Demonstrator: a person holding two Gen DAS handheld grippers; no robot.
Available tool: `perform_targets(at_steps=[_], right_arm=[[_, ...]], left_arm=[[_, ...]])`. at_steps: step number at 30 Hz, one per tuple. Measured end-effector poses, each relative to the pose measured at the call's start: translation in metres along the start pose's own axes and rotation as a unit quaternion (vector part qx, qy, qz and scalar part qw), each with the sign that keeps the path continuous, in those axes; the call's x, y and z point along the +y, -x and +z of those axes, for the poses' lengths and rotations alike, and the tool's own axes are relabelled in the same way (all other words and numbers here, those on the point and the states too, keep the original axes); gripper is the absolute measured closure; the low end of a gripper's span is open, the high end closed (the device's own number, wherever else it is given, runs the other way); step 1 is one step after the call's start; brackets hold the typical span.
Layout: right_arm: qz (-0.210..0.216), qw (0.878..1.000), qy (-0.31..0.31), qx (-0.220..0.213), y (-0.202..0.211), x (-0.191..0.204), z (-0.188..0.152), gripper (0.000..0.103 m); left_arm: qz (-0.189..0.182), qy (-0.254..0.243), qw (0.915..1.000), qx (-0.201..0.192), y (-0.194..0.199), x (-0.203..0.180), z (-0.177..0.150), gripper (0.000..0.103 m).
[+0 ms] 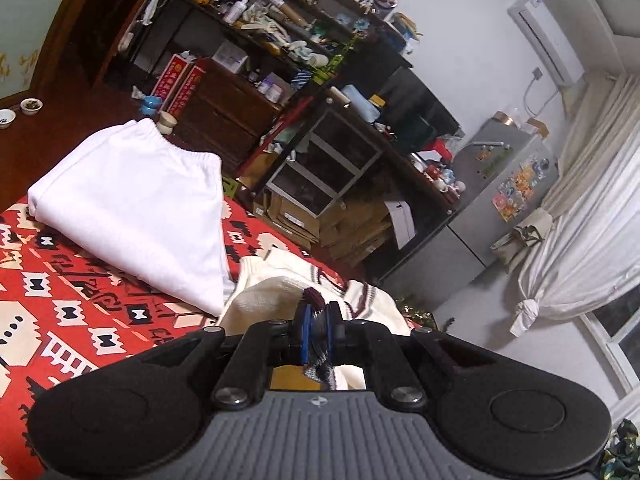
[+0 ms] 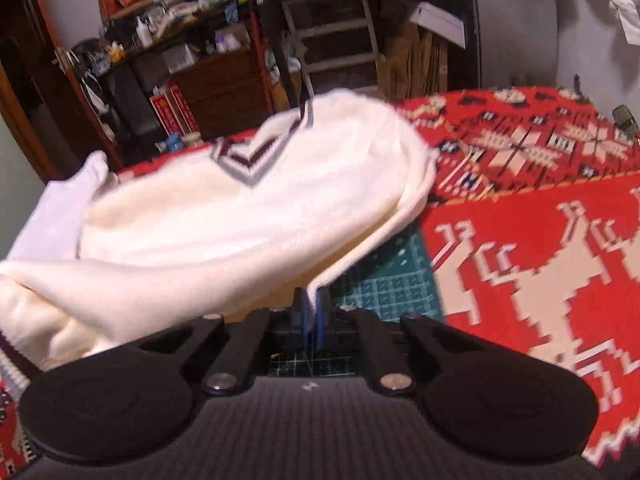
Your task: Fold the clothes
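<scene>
In the left wrist view, the left gripper [image 1: 316, 322] is seen at the lower centre of the frame with its jaws drawn narrow, and a striped, dark-banded edge of the cream V-neck sweater [image 1: 272, 292] is pinched between the blue pads [image 1: 306, 332]. The rest of the sweater is bunched just beyond the fingertips, at the edge of the red patterned blanket [image 1: 80, 300]. A folded white garment with an elastic waistband [image 1: 132, 200] is laid flat on the blanket in the left middle of the frame, its near corner touching the sweater. Cluttered dark shelves [image 1: 300, 80] are seen across the upper centre, a grey refrigerator [image 1: 492, 200] at the right, and white curtains [image 1: 580, 220] along the right edge.

In the right wrist view, the right gripper [image 2: 311, 308] is seen at the lower centre with its jaws nearly together, and a thin cream edge of the sweater [image 2: 240, 216] is clamped between them. From there the sweater is stretched up and to the left across the middle of the frame, its striped V-neck facing the camera; the image is blurred. A teal gridded cutting mat [image 2: 384, 280] is exposed just beyond the fingertips, and the blanket [image 2: 520, 208] fills the right side. The white garment [image 2: 60, 208] lies at the left, beside the sweater.
</scene>
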State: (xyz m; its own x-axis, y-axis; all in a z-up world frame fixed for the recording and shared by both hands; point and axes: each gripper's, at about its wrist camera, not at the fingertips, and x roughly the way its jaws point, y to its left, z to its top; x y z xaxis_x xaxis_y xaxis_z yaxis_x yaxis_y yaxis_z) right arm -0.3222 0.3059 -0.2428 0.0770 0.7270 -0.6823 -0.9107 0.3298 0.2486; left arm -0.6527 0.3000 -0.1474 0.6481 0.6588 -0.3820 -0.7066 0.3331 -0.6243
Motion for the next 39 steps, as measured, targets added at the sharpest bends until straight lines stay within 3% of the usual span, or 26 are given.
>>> perform_targets(at_steps=[4,7,11,13,17,18,19,23,26,29,33,39], right_arm=[[-0.025,0.999,-0.004,-0.048,0.045,-0.025,0.012,0.099],[-0.061,0.995,-0.021,-0.079,0.072,-0.056,0.022,0.099],[-0.067,0.995,-0.033,-0.071,0.082,-0.090,0.023,0.098],[-0.069,0.995,-0.029,-0.065,0.083,-0.093,0.016,0.090],[-0.055,0.997,-0.013,-0.047,0.091,-0.087,-0.004,0.070],[-0.047,0.998,-0.004,-0.043,0.095,-0.081,-0.011,0.063],[-0.039,0.998,0.005,-0.039,0.100,-0.075,-0.018,0.059],[-0.005,0.999,0.039,-0.021,0.118,-0.051,-0.045,0.021],[0.029,0.999,0.038,-0.004,0.123,-0.034,-0.059,0.012],[0.021,0.998,0.065,0.010,0.122,-0.011,-0.071,0.000],[-0.003,0.994,0.108,0.033,0.110,0.009,-0.082,0.000],[-0.048,0.984,0.149,0.086,0.090,0.023,-0.100,0.000]], left_arm=[[-0.006,-0.004,1.0000,0.005,0.001,-0.001,-0.003,0.095],[-0.014,-0.026,0.9989,0.035,0.001,-0.012,-0.024,0.095],[-0.018,-0.037,0.9947,0.094,-0.002,-0.016,-0.056,0.095],[-0.011,-0.044,0.9913,0.124,-0.004,-0.015,-0.068,0.094],[0.015,-0.061,0.9874,0.145,0.000,-0.013,-0.085,0.090],[0.021,-0.060,0.9871,0.147,0.001,-0.012,-0.086,0.088],[0.027,-0.057,0.9869,0.148,0.002,-0.011,-0.086,0.079],[0.037,-0.066,0.9866,0.145,0.009,-0.014,-0.085,0.042],[0.045,-0.097,0.9835,0.146,0.005,-0.026,-0.086,0.033],[0.071,-0.143,0.9759,0.149,-0.012,-0.037,-0.094,0.024],[0.096,-0.194,0.9600,0.177,-0.047,-0.045,-0.111,0.024],[0.158,-0.227,0.9381,0.208,-0.082,-0.042,-0.135,0.023]])
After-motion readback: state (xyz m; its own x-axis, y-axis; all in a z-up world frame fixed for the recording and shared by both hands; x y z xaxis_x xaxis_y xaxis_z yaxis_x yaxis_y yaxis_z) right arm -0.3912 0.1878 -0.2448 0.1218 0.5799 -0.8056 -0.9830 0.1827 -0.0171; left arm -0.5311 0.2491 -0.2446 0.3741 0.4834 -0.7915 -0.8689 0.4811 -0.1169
